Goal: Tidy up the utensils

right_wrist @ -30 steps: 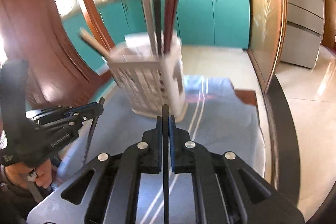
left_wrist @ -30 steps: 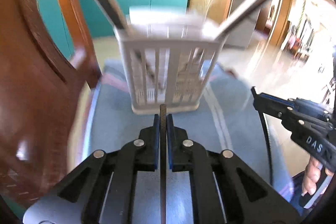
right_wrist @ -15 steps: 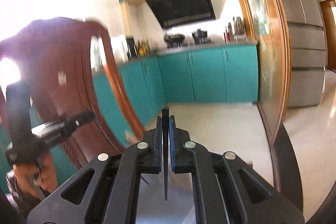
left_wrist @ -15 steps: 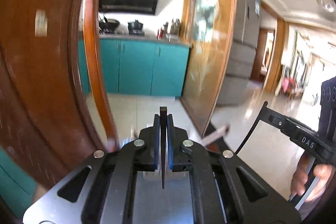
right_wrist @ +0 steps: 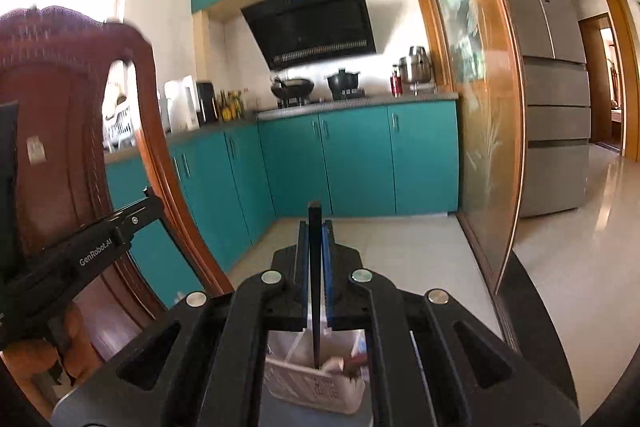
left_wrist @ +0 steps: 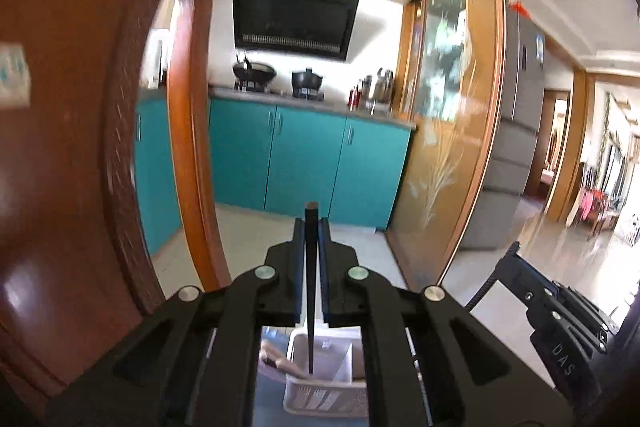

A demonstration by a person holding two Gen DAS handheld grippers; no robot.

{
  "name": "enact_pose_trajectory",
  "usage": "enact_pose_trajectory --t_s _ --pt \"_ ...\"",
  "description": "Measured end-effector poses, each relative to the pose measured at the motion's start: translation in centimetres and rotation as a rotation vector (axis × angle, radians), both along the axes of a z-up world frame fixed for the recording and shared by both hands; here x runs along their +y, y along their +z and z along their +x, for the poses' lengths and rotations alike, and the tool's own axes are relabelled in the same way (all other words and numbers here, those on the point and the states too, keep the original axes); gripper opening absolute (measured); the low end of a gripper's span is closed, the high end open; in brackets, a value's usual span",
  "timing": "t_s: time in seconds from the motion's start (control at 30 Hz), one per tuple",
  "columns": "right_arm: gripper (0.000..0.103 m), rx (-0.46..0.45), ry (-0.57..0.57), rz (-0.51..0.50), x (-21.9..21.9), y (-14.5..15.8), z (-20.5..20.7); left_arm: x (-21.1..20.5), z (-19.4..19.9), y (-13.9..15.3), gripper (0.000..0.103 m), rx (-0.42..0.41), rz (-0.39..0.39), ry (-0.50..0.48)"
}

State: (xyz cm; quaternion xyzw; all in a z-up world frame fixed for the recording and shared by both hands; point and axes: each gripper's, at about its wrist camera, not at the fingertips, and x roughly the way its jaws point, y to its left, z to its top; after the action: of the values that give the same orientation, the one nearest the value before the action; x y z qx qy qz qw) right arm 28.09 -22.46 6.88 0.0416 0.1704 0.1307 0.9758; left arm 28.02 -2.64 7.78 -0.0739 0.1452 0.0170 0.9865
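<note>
Two grippers in view, one chopstick in each, one basket below.

Left gripper [left_wrist: 311,227]: jaws closed on one dark chopstick [left_wrist: 310,283], pads pressed against both sides of it. Chopstick gripped upright, blunt end standing above the fingertips, thin end pointing down over the open top of the white slotted basket [left_wrist: 324,387]. Whether tip touched anything inside: could not be told. One divider wall seen inside the basket, and one pale wooden handle lying at its left rim.

Right gripper [right_wrist: 316,227]: jaws likewise closed on one dark chopstick [right_wrist: 315,279], held upright between blue pads. Lower tip hung over the same basket [right_wrist: 316,383], just above or at its near rim; contact not determinable. Reddish-brown utensil ends seen in the basket's right part, blurred, count not determinable.

Basket placed low in both wrist views, directly beneath the jaws, on a grey-blue surface, mostly hidden by the gripper bodies.

Background: one wooden chair back [right_wrist: 60,115] at left, teal cabinets [right_wrist: 352,159], one range hood [right_wrist: 312,23], two black pots on the stove, one steel refrigerator [right_wrist: 556,99] at right. Each gripper visible at the edge of the other's view.
</note>
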Motion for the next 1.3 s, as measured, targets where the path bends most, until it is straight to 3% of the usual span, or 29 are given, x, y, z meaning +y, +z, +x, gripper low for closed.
enact_pose_trajectory --t_s 0.13,0.4,0.5,0.57,0.63,0.87,1.07,1.3 --pt "0.011 0.005 -0.013 -0.008 -0.3 -0.5 -0.5 -0.4 0.7 -1.9 0.007 0.050 0.008 -0.003" --pt "0.053 -0.132 -0.030 0.027 -2.3 2.3 -7.8 -1.0 -3.6 -1.7 0.033 0.037 0.080 -0.002" --pt "0.079 -0.158 -0.043 0.006 -3.0 2.1 -11.2 -1.0 -6.3 -2.0 0.055 0.034 0.086 -0.002" --pt "0.090 -0.163 -0.047 -0.011 -3.2 1.4 -13.3 -0.9 -8.1 -2.1 0.073 0.026 0.072 -0.014" --pt "0.098 -0.164 -0.055 -0.027 -3.6 0.5 -15.6 -0.9 -10.4 -2.5 0.081 0.016 0.062 -0.031" --pt "0.100 -0.149 -0.105 -0.042 -4.1 -1.2 -20.7 -1.7 -16.0 -4.2 0.099 0.033 0.097 -0.084" --pt "0.100 -0.089 -0.136 -0.103 -3.7 -2.9 -22.9 -2.5 -19.6 -5.2 0.099 0.038 0.160 -0.085" --pt "0.100 -0.104 -0.118 -0.075 -4.4 -3.5 -24.4 -2.4 -21.5 -5.3 0.099 0.032 0.178 -0.083"
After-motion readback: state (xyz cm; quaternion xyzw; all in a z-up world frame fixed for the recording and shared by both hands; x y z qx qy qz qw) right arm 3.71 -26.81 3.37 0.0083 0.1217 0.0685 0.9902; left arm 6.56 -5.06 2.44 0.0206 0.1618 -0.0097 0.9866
